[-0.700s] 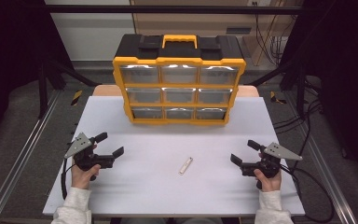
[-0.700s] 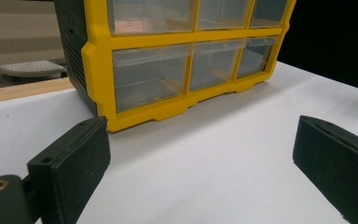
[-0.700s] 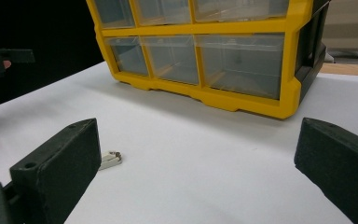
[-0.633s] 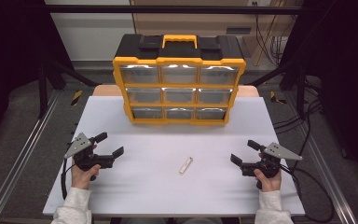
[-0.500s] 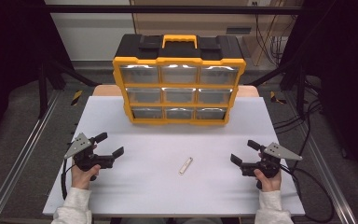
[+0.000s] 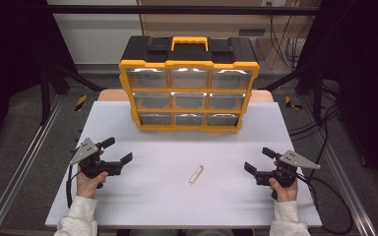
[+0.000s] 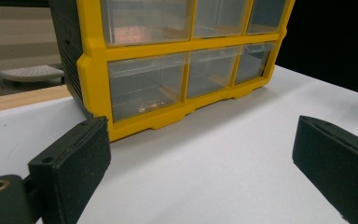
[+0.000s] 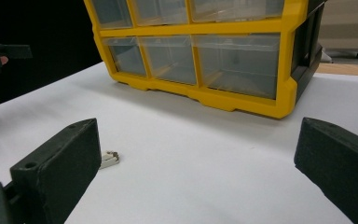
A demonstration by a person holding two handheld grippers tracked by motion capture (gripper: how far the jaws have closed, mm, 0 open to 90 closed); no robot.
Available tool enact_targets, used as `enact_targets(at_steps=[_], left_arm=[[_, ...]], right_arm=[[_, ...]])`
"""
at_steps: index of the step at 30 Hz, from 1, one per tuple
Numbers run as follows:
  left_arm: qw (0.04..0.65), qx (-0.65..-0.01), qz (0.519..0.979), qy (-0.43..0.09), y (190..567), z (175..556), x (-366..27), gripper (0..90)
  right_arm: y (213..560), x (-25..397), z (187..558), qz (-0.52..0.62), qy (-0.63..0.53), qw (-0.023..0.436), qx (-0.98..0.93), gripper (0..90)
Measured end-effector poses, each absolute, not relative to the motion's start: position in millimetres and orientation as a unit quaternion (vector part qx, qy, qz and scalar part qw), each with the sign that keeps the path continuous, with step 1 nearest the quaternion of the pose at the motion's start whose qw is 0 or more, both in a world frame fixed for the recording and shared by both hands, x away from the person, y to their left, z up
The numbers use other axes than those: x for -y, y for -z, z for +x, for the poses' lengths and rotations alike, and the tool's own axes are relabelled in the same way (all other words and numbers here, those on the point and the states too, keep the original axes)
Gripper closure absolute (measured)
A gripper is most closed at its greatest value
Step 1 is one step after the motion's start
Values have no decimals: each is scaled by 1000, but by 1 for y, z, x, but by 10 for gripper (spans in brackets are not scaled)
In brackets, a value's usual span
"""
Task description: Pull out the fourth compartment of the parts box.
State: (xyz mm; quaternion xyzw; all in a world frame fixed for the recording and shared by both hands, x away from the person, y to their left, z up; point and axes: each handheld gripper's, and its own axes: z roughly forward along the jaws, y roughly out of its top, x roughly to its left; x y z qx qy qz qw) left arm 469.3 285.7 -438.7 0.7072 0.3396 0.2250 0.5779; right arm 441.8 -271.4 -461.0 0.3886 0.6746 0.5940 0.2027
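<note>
Left gripper [image 6: 116, 151]: jaws spread wide, nothing between them, held low over the white table [image 6: 128, 196] near its left edge, gripped by the left hand [image 6: 89, 182] with a light sleeve behind it. In the left gripper view, the same two black jaws rising from the bottom corners, far apart, bare tabletop between, pointed at the lower left corner of the organizer [image 7: 168, 70].

Right gripper [image 6: 260, 161]: jaws likewise wide apart and empty, held low near the table's right edge by the right hand [image 6: 281, 187], grey three-cornered plate on top, cable trailing off to the right. In the right gripper view, black jaws at either bottom corner with open table between.

Small white strip [image 6: 196, 174]: lying flat on the table, slightly tilted, between the two grippers, nearer the right one, touched by neither. In the right gripper view, one end of it peeking out just beside the left-hand jaw [image 8: 109, 159]; too small to identify further.

Yellow-and-black organizer [image 6: 189, 88]: upright at the far middle of the table, three rows of three clear drawers, all closed, yellow handle on the black top. Well apart from both grippers and the strip. Drawer contents unclear through the plastic.

Around the table: dark floor, metal rails, cables at right.
</note>
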Motion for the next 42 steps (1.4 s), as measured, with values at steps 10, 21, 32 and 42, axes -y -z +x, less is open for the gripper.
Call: enact_targets(at_steps=[10,21,32,42], left_arm=[[580,-333,708,-228,432,471,-280,36],[570,-325,717,-234,423,474,-272,37],[570,-312,723,-233,416,475,-267,30],[575,-304,724,-229,411,476,-261,32]], right_arm=[[461,271,442,389,-591,202,-678,6],[461,272,443,389,-589,208,-677,4],[460,272,443,390,-587,211,-678,4],[461,271,444,391,-586,208,-679,4]])
